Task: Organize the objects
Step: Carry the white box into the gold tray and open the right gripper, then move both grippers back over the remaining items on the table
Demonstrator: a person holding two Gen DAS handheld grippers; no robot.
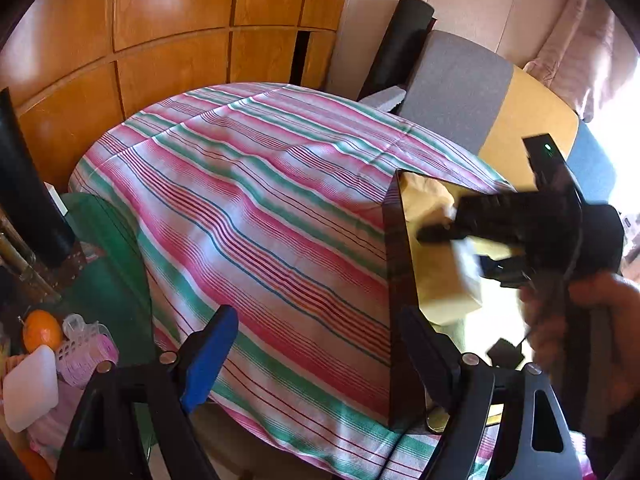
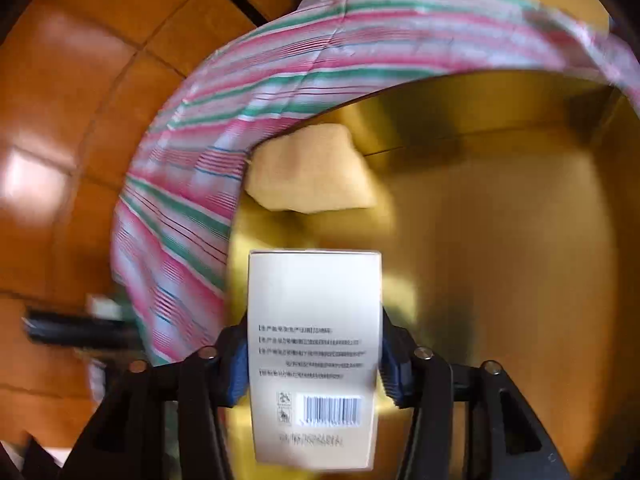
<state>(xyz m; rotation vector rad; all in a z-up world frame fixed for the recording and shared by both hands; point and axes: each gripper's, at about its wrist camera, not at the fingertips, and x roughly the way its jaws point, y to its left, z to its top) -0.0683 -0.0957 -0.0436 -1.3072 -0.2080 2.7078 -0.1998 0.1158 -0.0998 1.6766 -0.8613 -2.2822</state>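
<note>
Right claw, angled down over gold-lined box, clamps white carton; left claw gapes wide, holding nothing.

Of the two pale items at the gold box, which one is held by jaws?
The printed carton with the barcode, clamped by the right gripper; the plain yellowish block lies free inside.

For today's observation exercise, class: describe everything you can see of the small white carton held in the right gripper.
The white carton is a slim rectangular box, apparently glossy cardboard, printed with lines of small text, two symbols and a barcode near its lower end. The right gripper is shut on it, a blue pad pressing each long side. It hangs lengthwise over the open gold-lined box, not yet set down; a pale yellow sponge-like block lies beyond it.
</note>
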